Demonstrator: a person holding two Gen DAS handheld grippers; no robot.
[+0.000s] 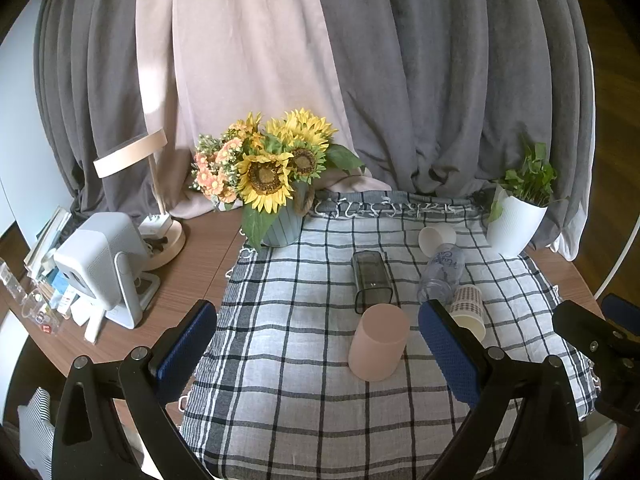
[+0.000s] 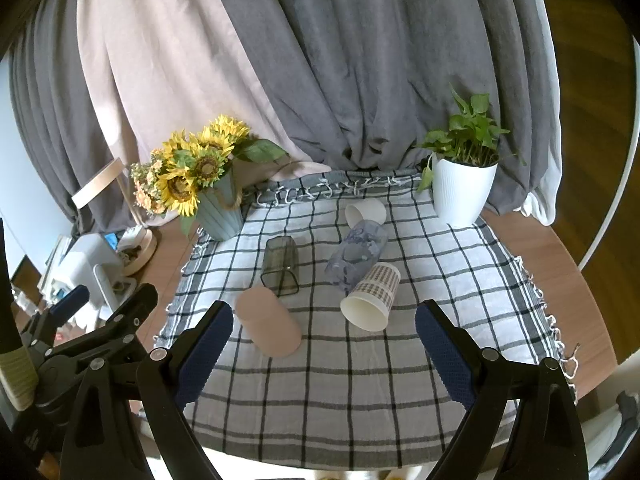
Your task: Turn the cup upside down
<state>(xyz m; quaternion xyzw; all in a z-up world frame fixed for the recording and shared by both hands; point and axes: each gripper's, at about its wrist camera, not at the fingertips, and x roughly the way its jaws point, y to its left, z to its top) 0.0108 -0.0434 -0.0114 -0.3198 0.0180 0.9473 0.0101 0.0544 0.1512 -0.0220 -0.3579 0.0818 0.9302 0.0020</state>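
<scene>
Pink plastic, matte and plain: the pink cup (image 1: pixel 378 343) stands on the checked cloth (image 1: pixel 304 408) that covers the wooden counter (image 1: pixel 188 264), its closed end uppermost, so we judge it already mouth-down. Behind it lie four more on their sides: a smoky square tumbler (image 1: pixel 371 280), a clear printed glass (image 1: pixel 440 274), a plaid paper cup (image 2: pixel 372 298) and a small white cup (image 1: pixel 436 238).

Our left tongs (image 1: pixel 318 354) are spread wide and hold nothing; the pink cup sits between their blue pads (image 1: pixel 450 354), nearer the right one. Our right tongs (image 2: pixel 324 354) are likewise spread and empty.

We judge the plaid paper cup the likeliest next target. It lies straight ahead of the right tongs, just beyond their tips, its long axis running away and slightly rightward, its open mouth facing us. From the left tongs it is half hidden behind the right pad. So the right hand is the nearer, and we would close across the cup's width, then tip the mouth down.
</scene>
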